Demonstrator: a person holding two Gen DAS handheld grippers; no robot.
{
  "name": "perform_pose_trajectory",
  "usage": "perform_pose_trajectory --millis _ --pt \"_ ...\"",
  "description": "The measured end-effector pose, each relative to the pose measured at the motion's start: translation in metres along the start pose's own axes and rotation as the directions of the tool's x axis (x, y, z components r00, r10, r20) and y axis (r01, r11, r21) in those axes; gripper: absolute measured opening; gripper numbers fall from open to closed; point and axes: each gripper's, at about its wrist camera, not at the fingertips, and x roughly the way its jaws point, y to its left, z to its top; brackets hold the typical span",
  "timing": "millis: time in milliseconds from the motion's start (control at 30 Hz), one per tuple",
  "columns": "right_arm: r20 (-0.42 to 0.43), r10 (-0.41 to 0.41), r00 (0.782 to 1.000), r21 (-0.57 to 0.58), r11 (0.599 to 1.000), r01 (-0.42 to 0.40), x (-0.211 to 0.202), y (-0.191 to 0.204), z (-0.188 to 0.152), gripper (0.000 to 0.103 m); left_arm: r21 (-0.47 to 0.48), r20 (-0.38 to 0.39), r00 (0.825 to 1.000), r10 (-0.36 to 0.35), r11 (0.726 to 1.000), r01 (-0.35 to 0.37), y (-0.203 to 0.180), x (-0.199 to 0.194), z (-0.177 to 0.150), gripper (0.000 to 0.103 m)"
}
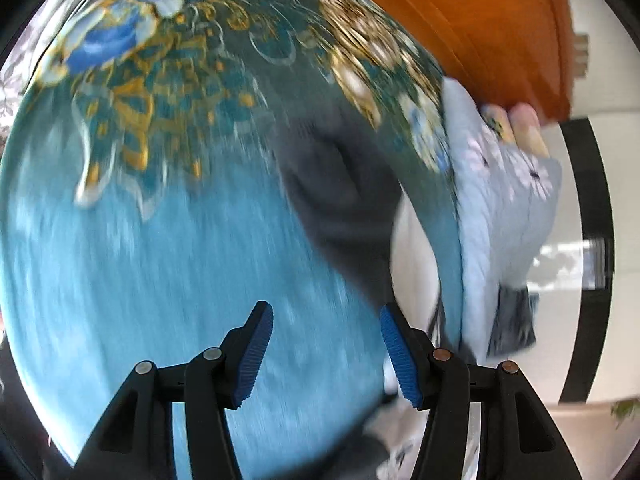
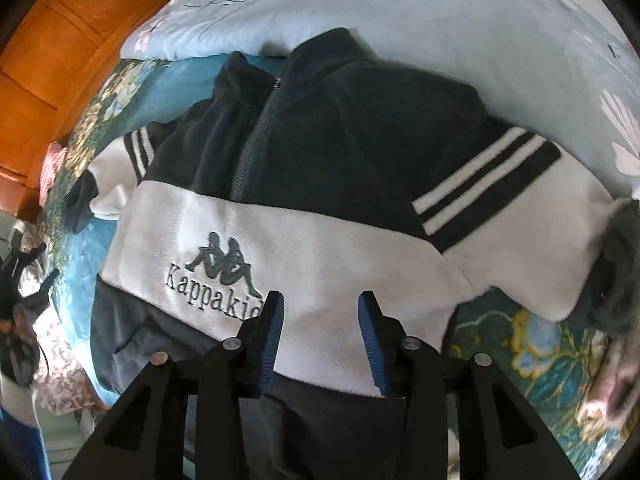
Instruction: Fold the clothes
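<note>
We see the fleece jacket (image 2: 304, 184), navy up top w/ a white band and logo, lying spread on the teal bedspread (image 2: 78, 264) in the centre of the right wrist frame, zip upper centre, striped sleeves out left and right. Right gripper (image 2: 321, 336) sits low centre just over the white band, jaws apart, nothing pinched btwn them. In the blurred left wrist frame, left gripper (image 1: 326, 354) is open and empty over the teal bedspread; a dark part of the jacket shows centre-right. A pale blue floral quilt (image 2: 440, 20) fills the upper frame, orange wood headboard (image 2: 60, 48) upper left.
</note>
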Motion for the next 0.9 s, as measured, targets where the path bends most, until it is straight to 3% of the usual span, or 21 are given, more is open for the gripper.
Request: perform_pose_trajectory --millis 233,400,433,467,500,733,900 --pt "-0.002 -0.088 0.996 0.041 0.995 0.088 -0.007 0.009 -0.006 0.04 -0.017 0.005 1.0 0.025 1.0 -0.024 0.01 0.047 0.057 0.06" --pt "-0.036 -0.127 0.991 0.039 0.991 0.128 0.001 0.02 -0.01 0.04 0.059 0.038 0.999 -0.001 0.998 -0.001 0.002 0.065 0.076 0.058" --pt "-0.043 -0.128 0.991 0.034 0.991 0.129 0.004 0.024 -0.011 0.04 0.082 0.043 0.999 -0.007 0.997 0.003 -0.002 0.068 0.078 0.049" --pt "-0.05 -0.129 0.99 0.028 0.991 0.131 0.007 0.028 -0.012 0.04 0.105 0.045 0.999 -0.006 0.994 0.001 -0.005 0.07 0.079 0.023" --pt "-0.056 -0.129 0.99 0.021 0.991 0.13 0.01 0.032 -0.012 0.04 0.134 0.041 0.999 0.004 0.991 -0.009 -0.01 0.071 0.081 0.012" --pt "-0.067 -0.157 0.985 -0.04 0.987 0.155 0.017 0.046 -0.016 0.04 0.261 0.168 0.986 -0.004 0.965 -0.041 -0.038 0.04 0.118 0.009" --pt "-0.082 -0.162 0.983 0.014 0.986 0.163 0.018 0.034 -0.022 0.04 0.289 0.196 0.978 0.067 0.949 -0.123 -0.049 0.035 0.151 0.009"
